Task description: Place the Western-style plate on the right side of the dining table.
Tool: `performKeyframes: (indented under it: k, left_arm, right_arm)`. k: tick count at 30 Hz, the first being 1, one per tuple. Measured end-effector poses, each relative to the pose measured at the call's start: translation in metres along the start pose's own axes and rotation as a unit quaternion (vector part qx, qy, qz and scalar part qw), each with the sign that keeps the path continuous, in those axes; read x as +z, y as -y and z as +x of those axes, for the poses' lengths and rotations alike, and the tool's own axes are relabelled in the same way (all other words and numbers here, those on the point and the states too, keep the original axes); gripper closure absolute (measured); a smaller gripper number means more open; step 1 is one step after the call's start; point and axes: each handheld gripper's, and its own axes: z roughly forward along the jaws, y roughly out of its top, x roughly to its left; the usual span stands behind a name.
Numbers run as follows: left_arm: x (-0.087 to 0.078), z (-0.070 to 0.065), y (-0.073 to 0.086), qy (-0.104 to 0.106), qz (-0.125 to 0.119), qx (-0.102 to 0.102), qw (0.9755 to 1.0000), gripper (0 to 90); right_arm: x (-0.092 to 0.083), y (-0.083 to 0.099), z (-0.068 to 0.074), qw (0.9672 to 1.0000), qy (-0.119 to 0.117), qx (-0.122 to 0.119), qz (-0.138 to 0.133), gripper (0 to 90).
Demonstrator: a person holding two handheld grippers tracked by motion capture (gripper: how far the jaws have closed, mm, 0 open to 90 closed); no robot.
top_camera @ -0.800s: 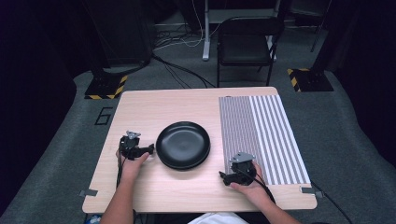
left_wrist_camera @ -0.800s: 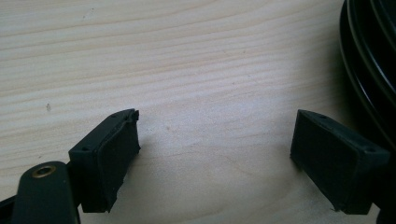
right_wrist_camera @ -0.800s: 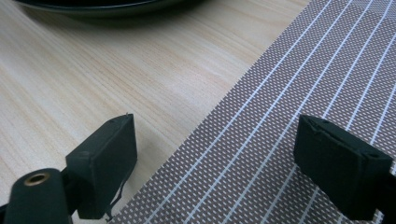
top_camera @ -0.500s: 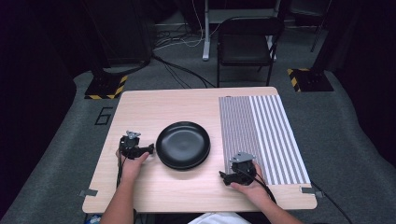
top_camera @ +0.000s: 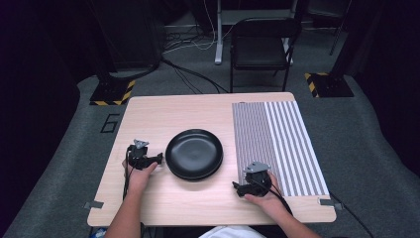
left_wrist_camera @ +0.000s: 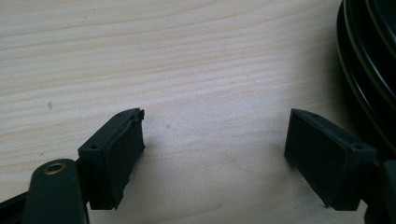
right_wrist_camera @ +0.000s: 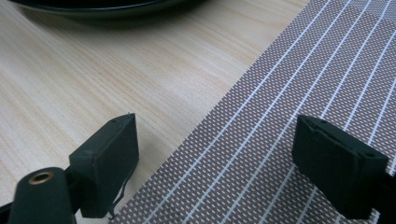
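Observation:
A black plate [top_camera: 194,153] sits in the middle of the wooden table [top_camera: 163,114]; its rim looks doubled, as if two are stacked. My left gripper [top_camera: 157,159] lies on the table just left of the plate and points at its rim. In the left gripper view the left gripper [left_wrist_camera: 215,135] is open over bare wood, with the plate rim [left_wrist_camera: 369,56] curving past at the right. My right gripper [top_camera: 236,188] rests near the front edge, right of the plate. Seen from its own camera, the right gripper [right_wrist_camera: 215,144] is open, empty, and straddles the edge of the striped placemat [right_wrist_camera: 289,116].
The grey-and-white striped placemat [top_camera: 277,144] covers the right part of the table. A black chair [top_camera: 260,49] stands beyond the far edge, with cables on the floor around it. The plate [right_wrist_camera: 102,7] lies just ahead of the right gripper.

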Motion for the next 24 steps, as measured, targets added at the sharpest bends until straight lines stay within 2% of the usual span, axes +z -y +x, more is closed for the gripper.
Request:
performKeyframes:
  k: [4, 7, 9, 11, 14, 16, 17, 19, 24]
  left_arm:
    - [0.0, 0.001, 0.0, -0.004, -0.001, -0.004, 1.0, 22.0]
    - [-0.001, 0.002, 0.0, -0.01, -0.007, -0.008, 0.9999, 27.4]
    - [-0.002, 0.002, 0.0, -0.011, -0.008, -0.01, 0.9999, 31.3]
    - [-0.004, 0.002, -0.001, -0.011, -0.005, -0.009, 0.9999, 41.1]
    - [-0.005, 0.0, -0.002, -0.006, 0.002, -0.01, 0.9999, 46.0]
    - [-0.006, 0.0, -0.002, -0.007, 0.004, -0.007, 0.9999, 46.4]
    - [-0.007, -0.001, -0.002, -0.007, 0.0, -0.004, 1.0, 47.1]
    - [-0.01, 0.0, -0.003, -0.002, -0.006, -0.011, 0.9999, 47.3]
    - [-0.016, 0.001, -0.005, -0.001, -0.016, -0.014, 0.9998, 51.0]
  right_arm:
    - [0.0, 0.0, 0.0, 1.0, 0.0, 0.001, 0.0, 13.8]
    - [0.0, 0.0, 0.0, 1.0, 0.0, 0.001, 0.0, 14.2]
    - [0.0, 0.0, 0.0, 1.0, -0.001, -0.001, -0.002, 16.8]
    - [-0.001, 0.0, -0.001, 1.0, -0.001, -0.001, -0.005, 20.2]
    - [-0.002, 0.0, 0.001, 0.9999, 0.0, -0.009, -0.011, 27.6]
    - [-0.003, 0.0, 0.002, 0.9998, 0.005, -0.015, -0.013, 29.5]
    - [-0.004, 0.0, 0.006, 0.9993, 0.013, -0.029, -0.017, 34.6]
    - [-0.005, 0.0, 0.008, 0.9989, 0.016, -0.04, -0.021, 36.0]
    - [-0.005, -0.001, 0.009, 0.9992, 0.005, -0.038, -0.015, 40.0]
